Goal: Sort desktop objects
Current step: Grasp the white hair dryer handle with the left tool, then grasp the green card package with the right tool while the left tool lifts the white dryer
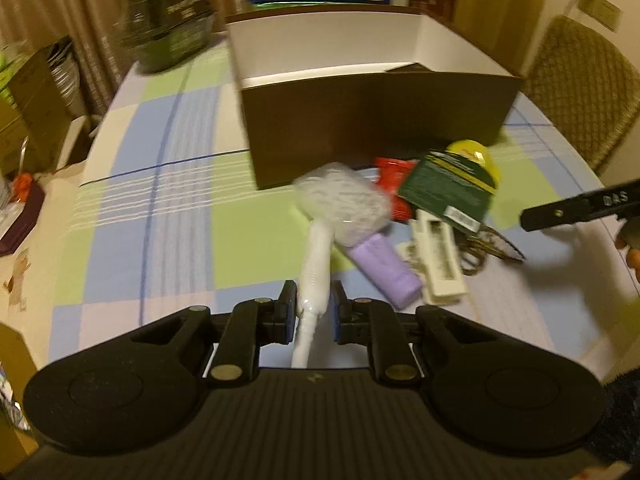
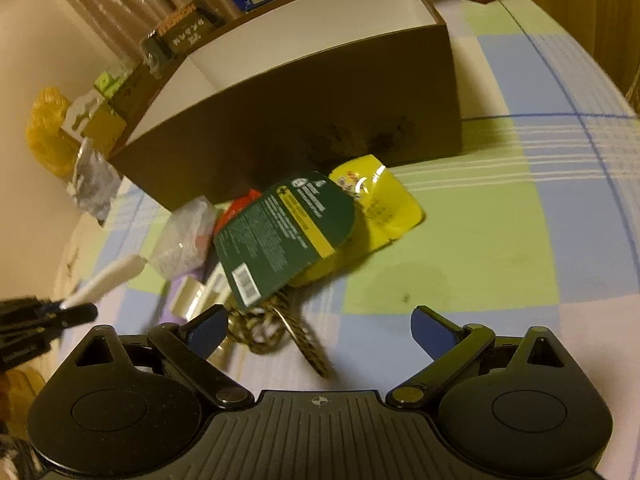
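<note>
The left hand-held gripper point(image 1: 313, 307) is clenched on the white handle of a brush point(image 1: 316, 276), whose wrapped head points ahead toward the brown box point(image 1: 372, 128). The right hand-held gripper point(image 2: 320, 330) stands released over a brass chain point(image 2: 280, 330), just behind the green card point(image 2: 280, 236) and yellow packet point(image 2: 380, 204) on the surface point(image 2: 480, 240).

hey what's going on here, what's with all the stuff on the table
A person holding a claw in each hand is sorting a pile of small things in front of an open brown box. The left claw is shut on the white handle of a plastic-wrapped brush. The right claw is open over a brass key chain, holding nothing. A green card pack and a yellow packet lie on the checked tablecloth.
</note>
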